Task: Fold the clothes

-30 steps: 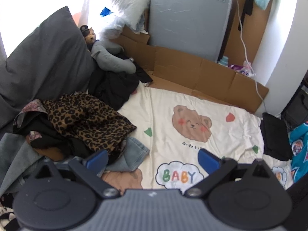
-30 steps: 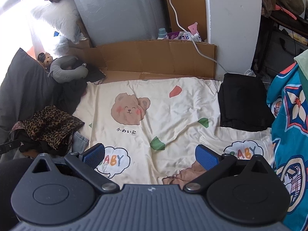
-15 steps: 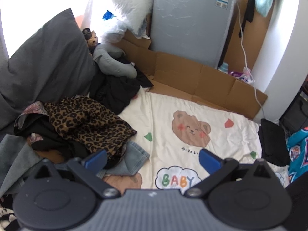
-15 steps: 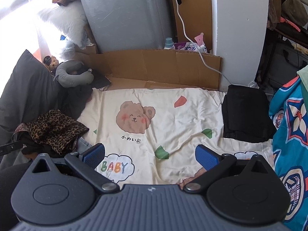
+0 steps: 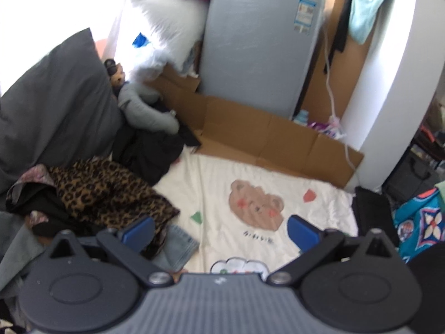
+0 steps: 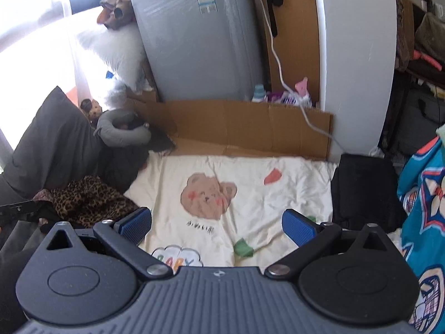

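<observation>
We find both tongs, left (image 5: 219, 229) and right (image 6: 217, 224), wide and empty. One black garment (image 6: 361, 189) lies folded right of them; the leopard-print pile (image 5: 108, 192) at left remains unfolded

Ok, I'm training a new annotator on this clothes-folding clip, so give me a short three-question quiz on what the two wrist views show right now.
1. True or false: the left gripper and the right gripper are both open and hold nothing.
2. Multiple choice: the leopard-print garment lies (A) on the pile at the left edge of the bear-print blanket, (B) on top of the grey appliance, (C) between the right gripper's fingers.
3. Fill in: the folded black garment lies at the blanket's ____ edge in the right wrist view.

Key: 1 true; 2 A; 3 right.
</observation>
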Action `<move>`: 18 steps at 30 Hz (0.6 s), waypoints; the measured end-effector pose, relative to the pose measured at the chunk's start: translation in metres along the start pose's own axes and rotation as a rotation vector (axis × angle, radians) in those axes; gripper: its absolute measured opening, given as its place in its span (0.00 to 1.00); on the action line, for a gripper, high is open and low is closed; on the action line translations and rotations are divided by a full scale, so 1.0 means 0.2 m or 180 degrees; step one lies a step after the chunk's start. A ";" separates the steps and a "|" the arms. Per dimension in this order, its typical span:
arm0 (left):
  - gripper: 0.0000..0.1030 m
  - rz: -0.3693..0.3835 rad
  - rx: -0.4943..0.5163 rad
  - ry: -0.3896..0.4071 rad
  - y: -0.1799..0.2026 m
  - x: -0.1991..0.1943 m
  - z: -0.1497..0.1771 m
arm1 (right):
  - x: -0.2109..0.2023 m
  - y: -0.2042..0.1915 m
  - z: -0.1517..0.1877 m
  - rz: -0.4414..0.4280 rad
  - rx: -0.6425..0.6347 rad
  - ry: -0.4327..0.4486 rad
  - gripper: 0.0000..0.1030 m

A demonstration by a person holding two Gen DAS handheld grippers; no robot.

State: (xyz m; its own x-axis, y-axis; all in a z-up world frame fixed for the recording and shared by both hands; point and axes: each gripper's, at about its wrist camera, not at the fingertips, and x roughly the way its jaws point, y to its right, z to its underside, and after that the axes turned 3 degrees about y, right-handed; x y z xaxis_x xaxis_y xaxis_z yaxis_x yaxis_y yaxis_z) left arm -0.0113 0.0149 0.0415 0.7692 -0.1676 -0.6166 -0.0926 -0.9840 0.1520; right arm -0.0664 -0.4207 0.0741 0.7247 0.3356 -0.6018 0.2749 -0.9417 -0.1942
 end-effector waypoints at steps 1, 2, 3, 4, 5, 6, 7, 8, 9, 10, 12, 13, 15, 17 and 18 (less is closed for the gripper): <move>1.00 0.0003 -0.0005 0.0016 0.00 -0.01 -0.01 | -0.01 -0.01 0.00 0.0023 -0.0023 0.0054 1.00; 1.00 -0.0009 -0.0004 0.0025 -0.01 -0.01 -0.01 | -0.01 -0.01 0.00 0.0036 -0.0028 0.0082 1.00; 1.00 -0.0028 0.0001 0.0029 -0.01 -0.01 -0.02 | -0.01 -0.01 -0.01 0.0046 -0.0022 0.0095 1.00; 1.00 -0.0047 0.0008 0.0032 -0.01 -0.01 -0.03 | -0.01 -0.01 -0.01 0.0056 -0.0016 0.0108 1.00; 1.00 -0.0063 0.0015 0.0034 -0.01 -0.02 -0.03 | -0.01 -0.01 -0.01 0.0071 -0.0004 0.0120 1.00; 1.00 -0.0075 0.0025 0.0039 -0.01 -0.02 -0.04 | -0.01 -0.01 -0.01 0.0079 0.0011 0.0141 1.00; 1.00 -0.0087 0.0037 0.0049 -0.02 -0.03 -0.04 | -0.02 -0.01 -0.01 0.0088 0.0026 0.0162 1.00; 1.00 -0.0103 0.0051 0.0059 -0.03 -0.03 -0.05 | -0.02 -0.01 -0.01 0.0098 0.0028 0.0179 1.00; 1.00 -0.0125 0.0060 0.0063 -0.03 -0.04 -0.05 | -0.02 -0.01 -0.02 0.0106 0.0029 0.0197 1.00; 1.00 -0.0147 0.0069 0.0065 -0.04 -0.04 -0.06 | -0.02 -0.01 -0.02 0.0113 0.0030 0.0215 1.00; 1.00 -0.0175 0.0056 0.0066 -0.06 -0.05 -0.06 | -0.02 -0.02 -0.02 0.0053 0.0005 0.0232 1.00; 1.00 -0.0182 0.0046 0.0066 -0.07 -0.05 -0.07 | -0.02 -0.02 -0.02 0.0016 -0.0015 0.0235 1.00; 1.00 -0.0194 0.0027 0.0063 -0.09 -0.06 -0.07 | -0.01 -0.05 -0.02 -0.0073 -0.0101 0.0210 1.00; 1.00 -0.0218 0.0034 0.0086 -0.11 -0.06 -0.08 | -0.02 -0.08 -0.01 -0.0180 -0.0197 0.0260 1.00; 1.00 -0.0231 0.0039 0.0099 -0.12 -0.07 -0.08 | -0.02 -0.10 0.00 -0.0233 -0.0245 0.0285 1.00</move>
State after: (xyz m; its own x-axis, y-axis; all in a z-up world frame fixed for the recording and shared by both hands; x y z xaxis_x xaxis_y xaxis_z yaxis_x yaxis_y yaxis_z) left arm -0.0093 0.0415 0.0586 0.7934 -0.0941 -0.6013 -0.0434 -0.9942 0.0983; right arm -0.0746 -0.4043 0.0812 0.7536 0.4075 -0.5158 0.3742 -0.9111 -0.1730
